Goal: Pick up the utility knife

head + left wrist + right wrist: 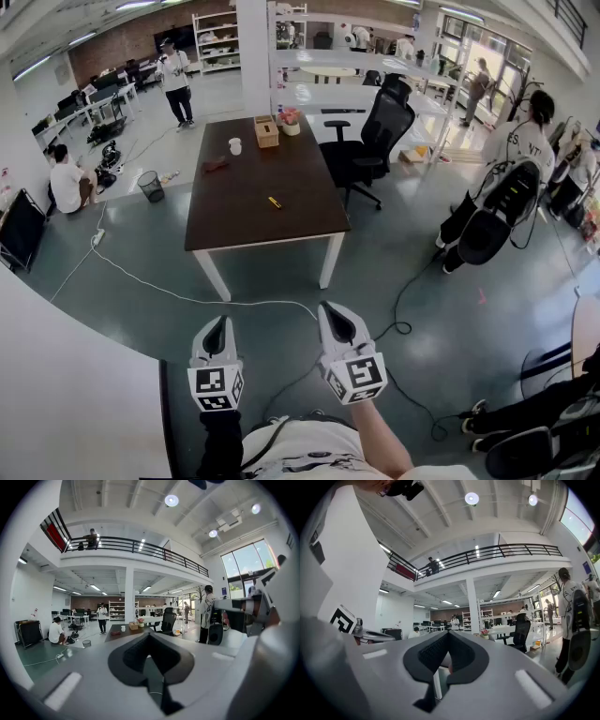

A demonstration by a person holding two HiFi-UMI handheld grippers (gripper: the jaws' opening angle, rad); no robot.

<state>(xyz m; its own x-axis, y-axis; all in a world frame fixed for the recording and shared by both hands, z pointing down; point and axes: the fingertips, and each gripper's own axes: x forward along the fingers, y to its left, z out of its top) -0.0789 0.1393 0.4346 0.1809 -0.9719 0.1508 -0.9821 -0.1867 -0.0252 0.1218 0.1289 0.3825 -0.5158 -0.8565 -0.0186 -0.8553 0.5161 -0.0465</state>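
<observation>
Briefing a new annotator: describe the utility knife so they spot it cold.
Find the dark brown table with white legs in the middle of the floor. The utility knife is the small yellow-and-black sliver lying alone on its near half. The wooden box, white cup and flowers all stand at the far end.

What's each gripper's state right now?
Left gripper: closed, holding nothing.
Right gripper: closed, holding nothing.
</observation>
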